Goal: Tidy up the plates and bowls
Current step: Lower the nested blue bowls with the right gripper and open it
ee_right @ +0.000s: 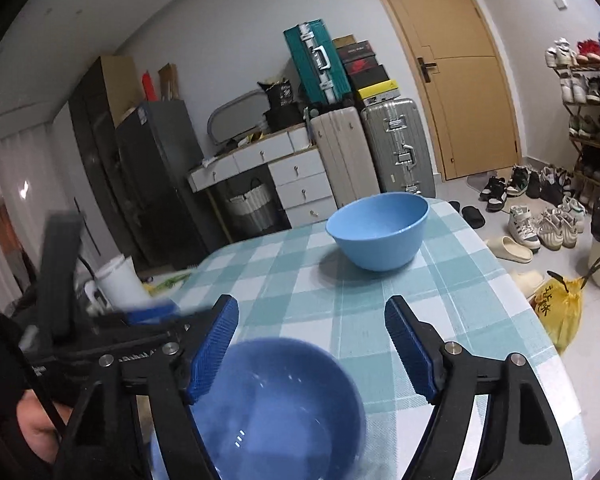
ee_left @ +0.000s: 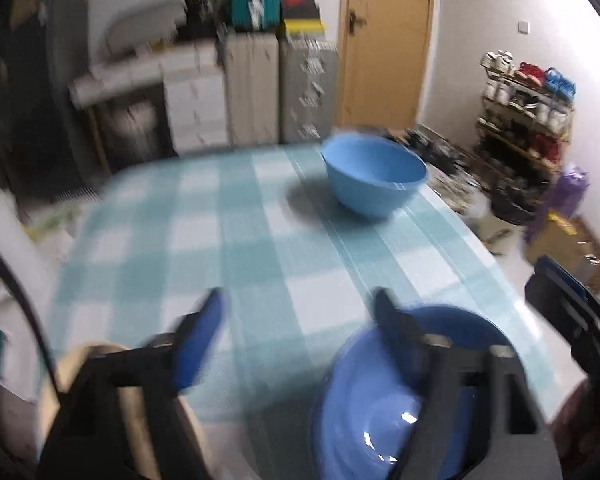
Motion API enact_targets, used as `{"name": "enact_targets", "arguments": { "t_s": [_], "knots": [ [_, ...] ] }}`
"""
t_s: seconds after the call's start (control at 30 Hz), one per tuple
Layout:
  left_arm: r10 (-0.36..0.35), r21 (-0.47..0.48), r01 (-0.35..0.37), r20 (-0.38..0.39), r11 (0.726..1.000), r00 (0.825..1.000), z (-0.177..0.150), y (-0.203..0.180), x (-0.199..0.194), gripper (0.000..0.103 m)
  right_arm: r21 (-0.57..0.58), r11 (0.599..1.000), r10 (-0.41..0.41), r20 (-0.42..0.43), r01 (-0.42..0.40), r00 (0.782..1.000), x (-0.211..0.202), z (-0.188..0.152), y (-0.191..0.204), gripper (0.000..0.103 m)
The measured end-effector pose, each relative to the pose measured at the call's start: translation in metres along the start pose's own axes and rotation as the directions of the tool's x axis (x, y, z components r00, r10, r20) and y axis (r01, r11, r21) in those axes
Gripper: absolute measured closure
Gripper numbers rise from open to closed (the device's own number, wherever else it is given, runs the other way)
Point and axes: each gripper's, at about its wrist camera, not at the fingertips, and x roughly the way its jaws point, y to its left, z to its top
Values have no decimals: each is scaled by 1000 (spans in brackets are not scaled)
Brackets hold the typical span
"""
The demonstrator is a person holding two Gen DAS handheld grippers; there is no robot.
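Note:
A light blue bowl point(ee_left: 374, 176) point(ee_right: 380, 232) stands upright near the far edge of the table point(ee_left: 260, 240) point(ee_right: 300, 280), which has a teal-and-white checked cloth. A darker blue bowl point(ee_left: 380, 404) point(ee_right: 276, 408) sits at the near edge. My left gripper point(ee_left: 300, 312) is open, its right finger in front of the dark bowl's rim, in a blurred view. My right gripper point(ee_right: 312, 312) is open above the dark bowl, and its pads do not press on it. At the left of the right wrist view a blurred black shape with a blue pad point(ee_right: 152, 312) looks like the other gripper.
A beige round thing point(ee_left: 80, 360) lies under the left gripper's left finger. Behind the table stand suitcases point(ee_right: 396, 148), white drawers point(ee_right: 300, 184) and a door point(ee_right: 460, 72). Shoes point(ee_right: 540, 224), a shoe rack point(ee_right: 592, 112) and a yellow bag point(ee_right: 560, 308) fill the floor on the right.

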Motion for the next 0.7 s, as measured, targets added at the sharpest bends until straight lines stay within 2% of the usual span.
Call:
{"name": "enact_targets", "arguments": {
  "t_s": [0.03,0.1,0.23,0.43,0.7],
  "knots": [
    [20,18,-21,50,1000,999,0,-3,-5,3,11,1000,-7,-1,7,1000,-1,-3,-3,24],
    [27,57,-35,126,998,992,1,-8,-13,2,43,999,-10,-12,10,1000,0,-6,-11,22],
    [55,97,-71,157,993,986,3,-15,-13,1,105,994,-15,-43,20,999,5,-10,-24,20],
    [67,118,-82,127,990,990,4,-22,-3,0,106,994,-12,-74,20,997,12,-13,-25,19],
    [27,51,-30,60,998,998,6,-18,8,0,72,996,-39,-111,47,993,19,-15,-19,18]
  ]
}}
